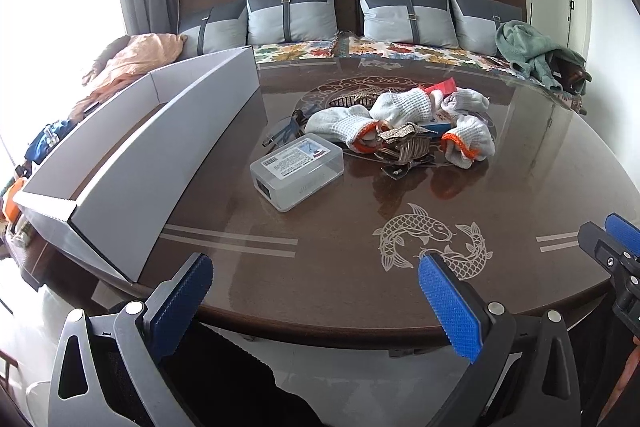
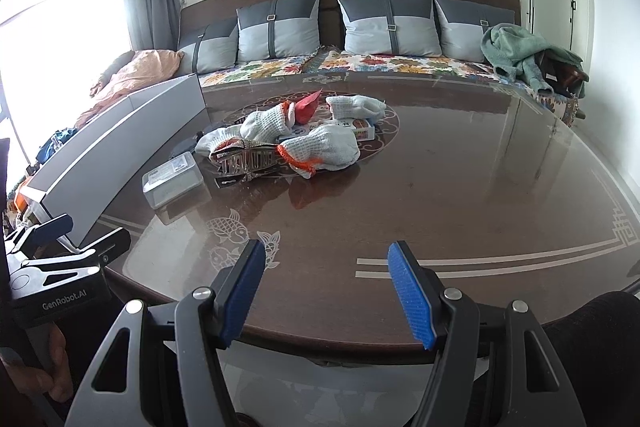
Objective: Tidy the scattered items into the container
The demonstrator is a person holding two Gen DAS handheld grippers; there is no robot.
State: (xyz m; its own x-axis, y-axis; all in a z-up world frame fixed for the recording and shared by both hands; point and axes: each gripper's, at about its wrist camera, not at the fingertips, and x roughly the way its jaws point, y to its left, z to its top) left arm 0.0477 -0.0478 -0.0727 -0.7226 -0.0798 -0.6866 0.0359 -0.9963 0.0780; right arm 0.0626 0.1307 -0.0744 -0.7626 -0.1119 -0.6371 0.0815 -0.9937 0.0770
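A white cardboard box (image 1: 132, 163) (image 2: 108, 151) stands open at the table's left edge. Mid-table lies a heap: white knit gloves with orange cuffs (image 1: 404, 107) (image 2: 324, 147), a metallic hair claw (image 1: 408, 145) (image 2: 248, 159), a red packet (image 1: 442, 87) (image 2: 308, 105), a small printed carton (image 2: 362, 129) and glasses (image 1: 286, 131). A clear plastic case (image 1: 298, 171) (image 2: 172, 179) sits nearest the box. My left gripper (image 1: 316, 283) hangs open over the near table edge. My right gripper (image 2: 326, 273) (image 1: 612, 239) is also open, well short of the heap, to the right.
The round dark wooden table (image 1: 328, 239) (image 2: 460, 195) has a glossy glass top with fish inlays. Behind it runs a sofa with grey cushions (image 1: 292, 11), a peach cloth (image 1: 136, 59) and a green towel (image 2: 520, 51). Clutter lies left of the box.
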